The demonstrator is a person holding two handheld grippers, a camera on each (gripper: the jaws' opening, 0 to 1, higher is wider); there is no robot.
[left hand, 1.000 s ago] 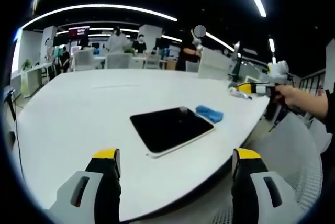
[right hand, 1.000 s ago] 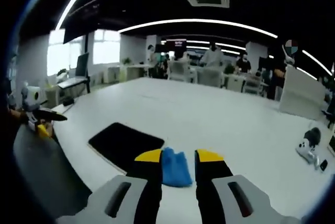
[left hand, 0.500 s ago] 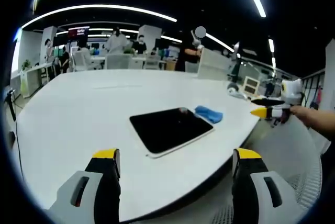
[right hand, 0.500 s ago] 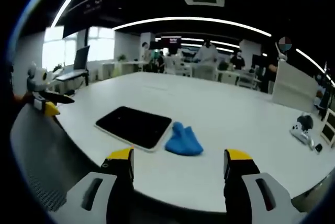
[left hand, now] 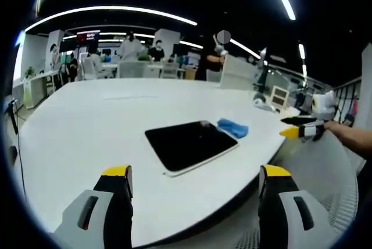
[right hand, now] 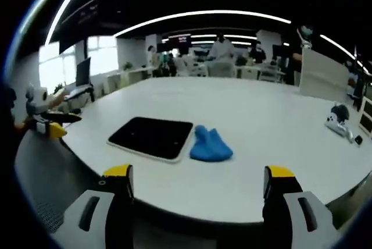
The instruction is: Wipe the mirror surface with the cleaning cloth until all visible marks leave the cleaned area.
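My left gripper (left hand: 192, 188) and right gripper (right hand: 197, 188) both hang off the worktop (left hand: 87, 121) edge, jaws spread wide, holding nothing. One mirror (left hand: 190, 143) lies flat near the rim; one blue cloth (left hand: 232, 126) sits just beside it. My right gripper view alone shows a white gadget (right hand: 339, 127) far right. Bare worktop stretches beyond the mirror
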